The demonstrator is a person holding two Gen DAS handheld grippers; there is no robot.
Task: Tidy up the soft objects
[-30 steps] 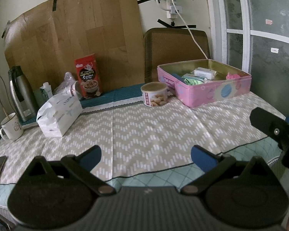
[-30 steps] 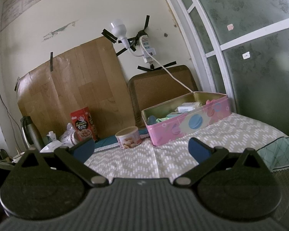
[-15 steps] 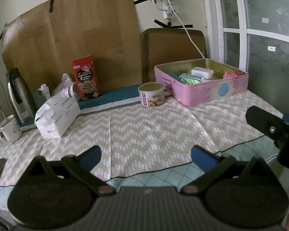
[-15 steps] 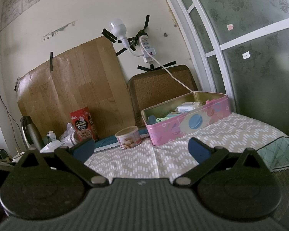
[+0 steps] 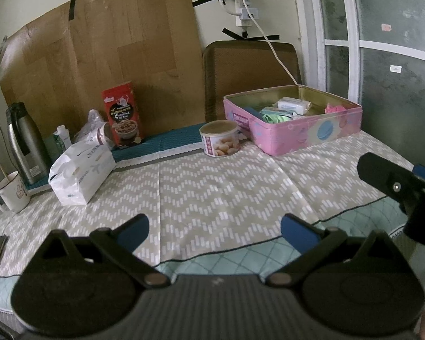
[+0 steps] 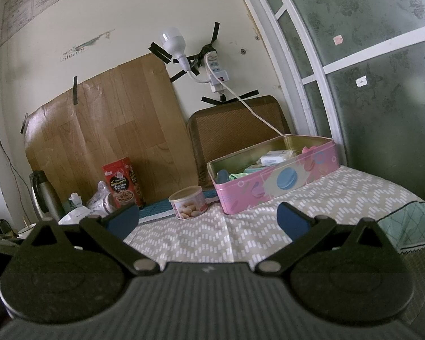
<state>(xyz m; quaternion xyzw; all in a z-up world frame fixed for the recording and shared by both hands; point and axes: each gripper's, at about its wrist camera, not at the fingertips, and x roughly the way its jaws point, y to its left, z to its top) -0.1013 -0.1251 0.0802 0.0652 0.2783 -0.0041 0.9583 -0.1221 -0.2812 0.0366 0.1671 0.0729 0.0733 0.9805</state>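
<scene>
Both grippers, the left gripper (image 5: pixel 214 228) and the right gripper (image 6: pixel 208 219), hover wide open and empty at the near table edge, the pink tin (image 5: pixel 303 133) of soft packets lying ahead, upper right of frame, nearer the right one.

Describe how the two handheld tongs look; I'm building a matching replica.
Both look alike. The left tongs and right tongs each have two black linkage arms with silver pivot rivets, tipped with blue pads, over two round black discs and a grey ribbed body. No cables or markings show.
</scene>
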